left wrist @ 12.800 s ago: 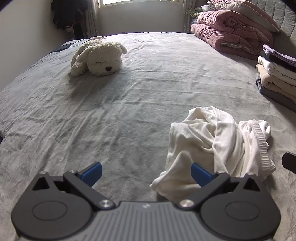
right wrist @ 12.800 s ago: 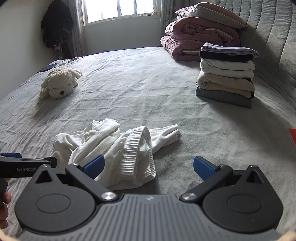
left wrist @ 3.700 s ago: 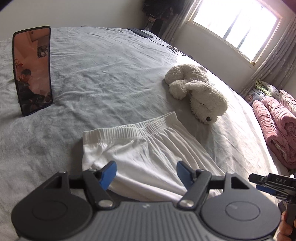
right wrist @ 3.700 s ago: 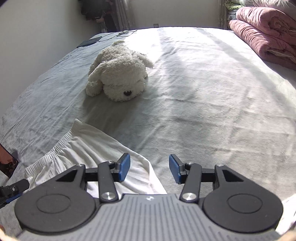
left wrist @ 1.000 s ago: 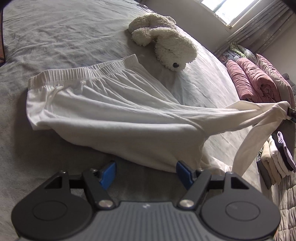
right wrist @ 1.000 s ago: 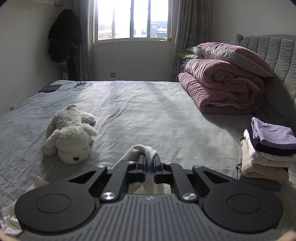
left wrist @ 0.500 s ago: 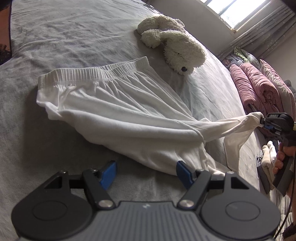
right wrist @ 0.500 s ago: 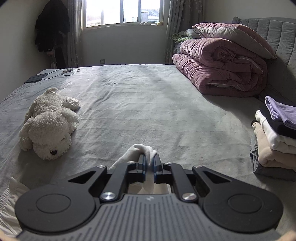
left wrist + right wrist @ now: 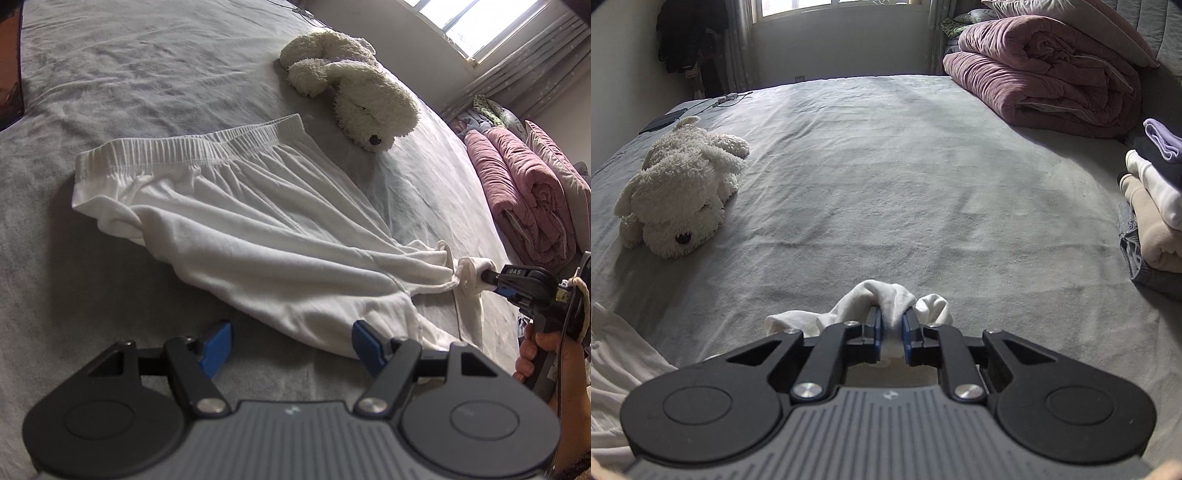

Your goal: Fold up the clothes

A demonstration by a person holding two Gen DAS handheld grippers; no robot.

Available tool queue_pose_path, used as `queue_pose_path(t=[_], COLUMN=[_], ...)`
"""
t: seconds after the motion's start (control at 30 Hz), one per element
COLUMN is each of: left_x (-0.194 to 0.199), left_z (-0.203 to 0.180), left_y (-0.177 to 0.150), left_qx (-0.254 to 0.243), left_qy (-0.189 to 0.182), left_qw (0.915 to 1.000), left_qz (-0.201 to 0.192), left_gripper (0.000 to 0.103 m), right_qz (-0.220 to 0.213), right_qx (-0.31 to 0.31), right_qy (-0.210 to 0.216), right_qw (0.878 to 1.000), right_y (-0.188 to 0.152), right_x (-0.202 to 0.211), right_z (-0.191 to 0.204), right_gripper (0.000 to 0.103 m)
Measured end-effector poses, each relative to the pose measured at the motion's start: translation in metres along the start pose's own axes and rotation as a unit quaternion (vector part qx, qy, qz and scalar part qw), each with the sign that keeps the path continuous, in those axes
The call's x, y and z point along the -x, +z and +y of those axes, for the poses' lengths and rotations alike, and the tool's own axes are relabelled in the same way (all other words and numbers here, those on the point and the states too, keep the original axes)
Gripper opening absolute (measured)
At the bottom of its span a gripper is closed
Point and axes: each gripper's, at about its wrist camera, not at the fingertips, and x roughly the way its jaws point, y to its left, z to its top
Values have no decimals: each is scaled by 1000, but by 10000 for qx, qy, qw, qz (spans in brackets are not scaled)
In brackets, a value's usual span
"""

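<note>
White trousers (image 9: 236, 221) lie stretched across a grey bedspread (image 9: 122, 66), the ribbed elastic waistband furthest from the right gripper (image 9: 892, 332) and creased where one corner has turned under. A bunched leg end sits between the right gripper's blue pads (image 9: 875, 330), whose jaws have just been opening; cloth still fills the narrow gap and the pads appear to touch it on both sides. A hand (image 9: 543, 354) grips that tool's handle. The left gripper (image 9: 291, 345) hovers with jaws spread wide, holding nothing, the near edge of the trousers just ahead of its right fingertip. A white plush dog (image 9: 679, 195) lies ahead and left of the right gripper, a folded pink duvet (image 9: 1052, 77) far ahead to its right, and a stack of folded clothes (image 9: 1156, 203) at its right
</note>
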Motion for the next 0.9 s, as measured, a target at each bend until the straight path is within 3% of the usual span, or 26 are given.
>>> queue_pose_path(t=[0.07, 0.1, 0.5, 0.63, 0.9], left_x=[1, 1, 20, 34, 58], left_z=[0, 1, 19, 31, 57], left_y=[0, 1, 5, 12, 25], left_qx=[8, 24, 200, 378, 707], left_qy=[-13, -33, -167, -201, 113], left_qw=[10000, 10000, 9996, 9987, 9940], left_qz=[4, 6, -101, -291, -832], left_gripper=[72, 72, 72, 72, 72], right_qz=[10, 3, 215, 162, 270], right_qx=[-34, -18, 507, 901, 1406], right_qy=[98, 165, 1142, 1530, 2154], right_qw=[9999, 9999, 9919, 9840, 9660], right_y=[-4, -6, -48, -66, -103], right_x=[5, 9, 61, 88, 111], right_z=[-1, 0, 25, 40, 62], right_gripper=[42, 43, 43, 43, 43])
